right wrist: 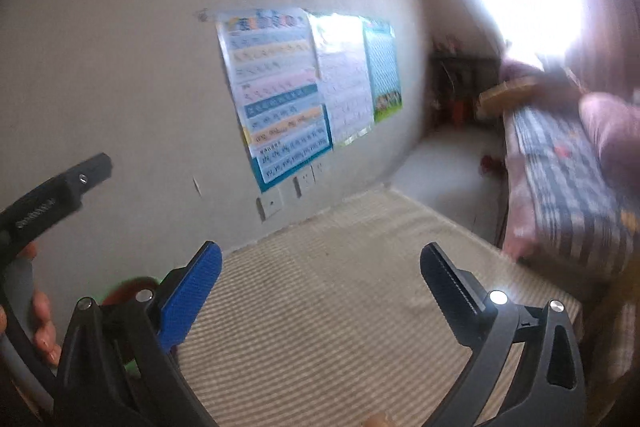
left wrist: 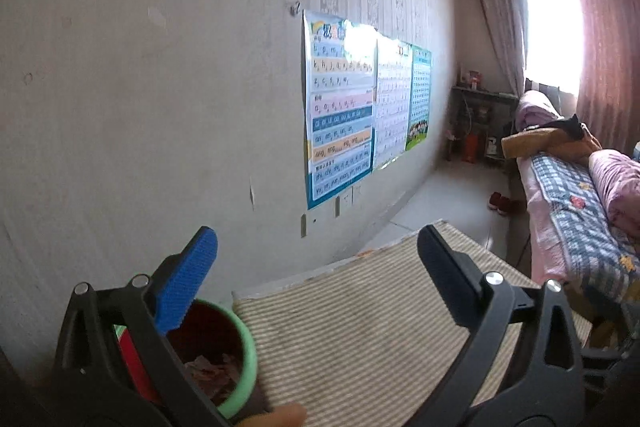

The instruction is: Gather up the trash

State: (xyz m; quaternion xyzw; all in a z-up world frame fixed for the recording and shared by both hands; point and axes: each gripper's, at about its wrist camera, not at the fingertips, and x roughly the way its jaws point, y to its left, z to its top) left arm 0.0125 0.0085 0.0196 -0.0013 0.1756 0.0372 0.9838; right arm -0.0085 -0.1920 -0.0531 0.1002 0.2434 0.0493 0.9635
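Left wrist view shows the left gripper (left wrist: pixel 316 247) spread wide with nothing between its jaws, raised over a striped table cover (left wrist: pixel 360 327) and aimed at the wall. Just below its blue pad sits a green-rimmed bin (left wrist: pixel 244 347), dark red inside, with crumpled pinkish scraps (left wrist: pixel 212 371) at the bottom. The right gripper (right wrist: pixel 320 267) is likewise agape and empty; its picture is blurred, so the green shape at lower left is probably the same bin. No loose trash shows on the cover, so collecting looks finished or between pieces; next, look for any remaining litter.
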